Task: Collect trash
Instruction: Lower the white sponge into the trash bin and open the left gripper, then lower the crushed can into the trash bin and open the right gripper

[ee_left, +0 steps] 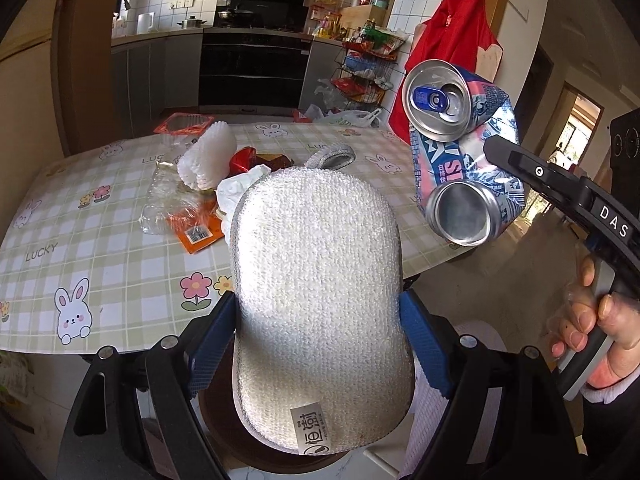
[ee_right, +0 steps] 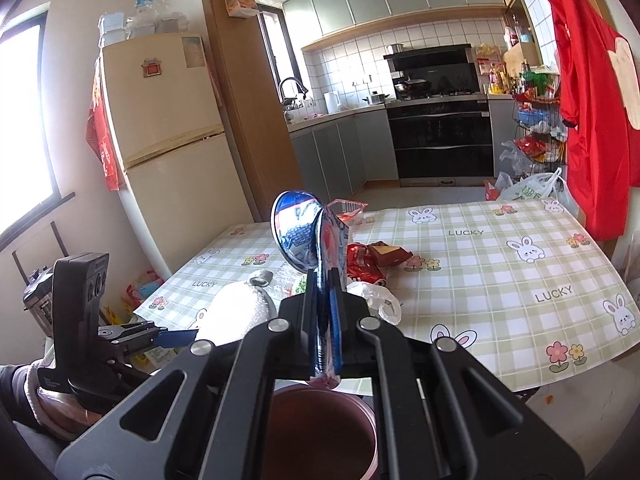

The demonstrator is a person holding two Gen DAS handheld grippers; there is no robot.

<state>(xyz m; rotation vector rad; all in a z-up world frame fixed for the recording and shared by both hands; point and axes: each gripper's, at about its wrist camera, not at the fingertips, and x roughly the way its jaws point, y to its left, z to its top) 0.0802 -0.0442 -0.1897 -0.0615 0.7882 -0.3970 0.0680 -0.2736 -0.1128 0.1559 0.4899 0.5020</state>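
Observation:
My left gripper is shut on a white scrub sponge, its blue pads pressing the sponge's two sides. The sponge sticks out forward over the table's near edge. To the right, in the air, my right gripper is shut on a crushed blue and red drink can. In the right wrist view the flattened can stands up between the closed fingers of the right gripper. A round brown bin sits directly below both grippers. The left gripper and sponge show at the left.
The checked rabbit tablecloth carries a trash heap: white foam netting, clear plastic, an orange wrapper, a red wrapper, white tissue and a grey roll. A person's hand grips the right handle.

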